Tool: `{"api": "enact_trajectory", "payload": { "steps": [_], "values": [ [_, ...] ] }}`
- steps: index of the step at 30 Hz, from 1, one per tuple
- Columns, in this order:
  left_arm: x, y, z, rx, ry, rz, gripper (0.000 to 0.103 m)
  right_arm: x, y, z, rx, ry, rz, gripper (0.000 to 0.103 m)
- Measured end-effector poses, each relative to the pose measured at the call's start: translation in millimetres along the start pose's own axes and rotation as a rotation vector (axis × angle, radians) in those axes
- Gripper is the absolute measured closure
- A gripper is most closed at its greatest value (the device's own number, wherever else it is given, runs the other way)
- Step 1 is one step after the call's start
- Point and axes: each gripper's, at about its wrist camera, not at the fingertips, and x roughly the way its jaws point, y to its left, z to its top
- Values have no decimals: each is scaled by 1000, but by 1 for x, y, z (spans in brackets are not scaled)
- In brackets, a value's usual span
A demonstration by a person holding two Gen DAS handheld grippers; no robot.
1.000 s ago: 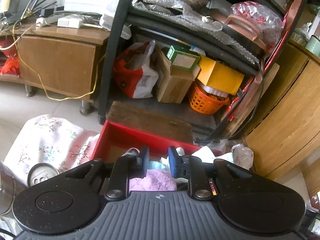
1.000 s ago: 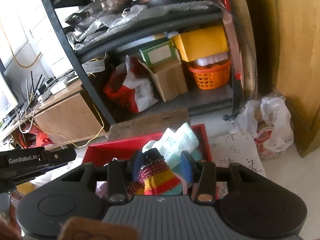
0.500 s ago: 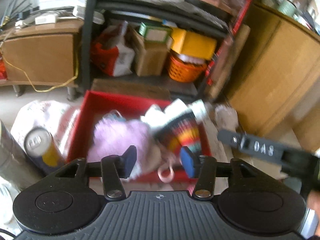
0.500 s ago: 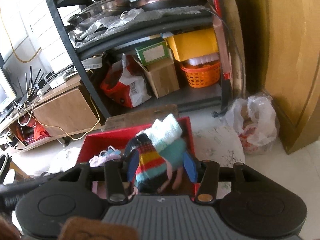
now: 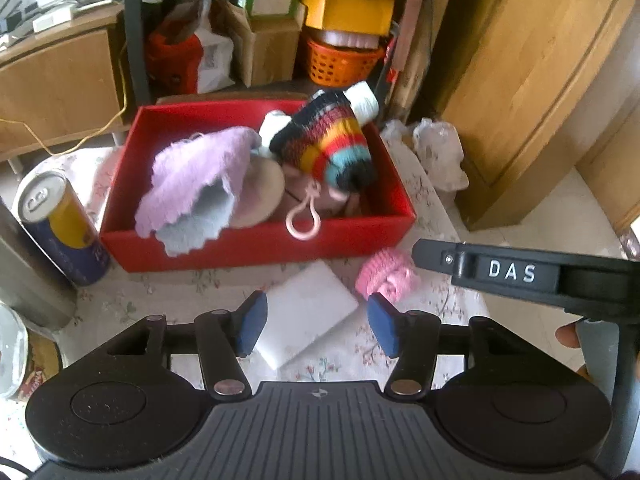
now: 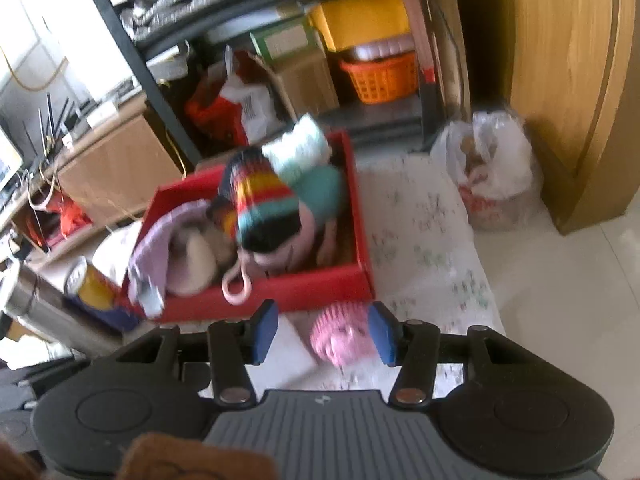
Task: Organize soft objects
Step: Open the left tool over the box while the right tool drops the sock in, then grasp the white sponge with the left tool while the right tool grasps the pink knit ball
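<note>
The red box point(image 5: 256, 246) sits on the floral cloth point(image 5: 430, 196) and is heaped with soft things: a lilac knit piece point(image 5: 196, 176) draped over its front left wall, a striped knit hat point(image 5: 328, 140) on top, a beige pouch point(image 5: 260, 192), a white roll point(image 5: 362, 98) at the back corner and a pink ring point(image 5: 303, 222) hanging over the front wall. In front of the box, on the cloth, lie a white sponge block point(image 5: 306, 314) and a pink knit item point(image 5: 386, 278), with a drink can point(image 5: 60, 226) standing just left of the box. The left gripper point(image 5: 314, 324) hovers above the white block with its jaws opening and nothing pressed between them, while the right gripper point(image 6: 324, 334) hangs with jaws apart on either side of the pink knit item, not pressing it.
</note>
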Motion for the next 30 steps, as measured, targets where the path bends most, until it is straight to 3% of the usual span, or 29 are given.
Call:
{"api": "enact_trajectory", "payload": {
  "steps": [20, 25, 27, 30],
  "values": [
    [10, -14, -18, 88, 29, 37, 38, -15, -13, -32, -9, 30, -21, 81],
    [24, -18, -20, 118, 64, 38, 35, -12, -22, -34, -14, 43, -34, 81],
    [32, -22, -22, 149, 88, 32, 29, -11, -26, -35, -15, 52, -39, 80],
    [48, -24, -22, 200, 127, 5, 26, -12, -32, -36, -8, 56, -39, 74]
  ]
}}
